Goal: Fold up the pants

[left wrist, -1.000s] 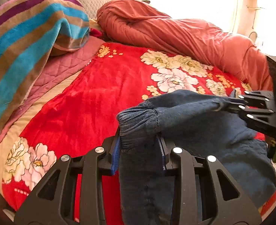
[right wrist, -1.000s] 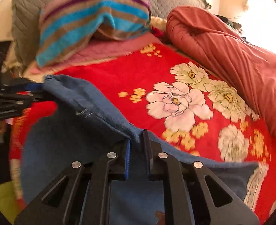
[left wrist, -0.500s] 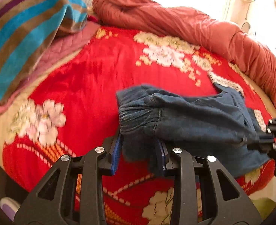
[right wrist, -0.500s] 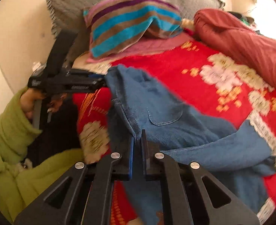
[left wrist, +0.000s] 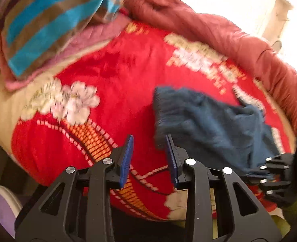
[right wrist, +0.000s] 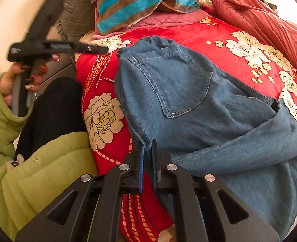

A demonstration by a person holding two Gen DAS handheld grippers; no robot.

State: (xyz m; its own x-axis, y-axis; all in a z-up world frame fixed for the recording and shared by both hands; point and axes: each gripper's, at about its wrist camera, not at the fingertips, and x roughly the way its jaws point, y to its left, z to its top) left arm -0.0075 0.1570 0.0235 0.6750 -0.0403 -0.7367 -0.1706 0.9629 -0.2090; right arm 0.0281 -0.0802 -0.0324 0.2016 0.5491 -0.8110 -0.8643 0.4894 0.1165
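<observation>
The blue denim pants (right wrist: 188, 92) lie bunched on the red floral blanket (right wrist: 225, 32), back pocket up, a leg folded across at the right. My right gripper (right wrist: 147, 143) is shut on the near edge of the pants, by the side seam. My left gripper (left wrist: 149, 139) is open, and only red blanket shows between its blue pads (left wrist: 126, 157). The pants (left wrist: 208, 125) lie just right of its right finger. In the right wrist view the left gripper (right wrist: 105, 49) hangs in a hand at the left, apart from the waistband. The right gripper (left wrist: 277, 173) shows at the far right, at the pants' edge.
A striped towel-like blanket (right wrist: 140, 2) and a grey quilted pillow (right wrist: 73, 14) are at the head of the bed. A rust-red duvet (right wrist: 265, 22) runs along the far side. A person's green sleeves (right wrist: 37, 171) and dark clothing (right wrist: 53, 113) are at the bed's near edge.
The left gripper has let go of the waistband and drawn back to the left. The pants have come down onto the blanket. The right gripper has sunk with the pants' edge still in it.
</observation>
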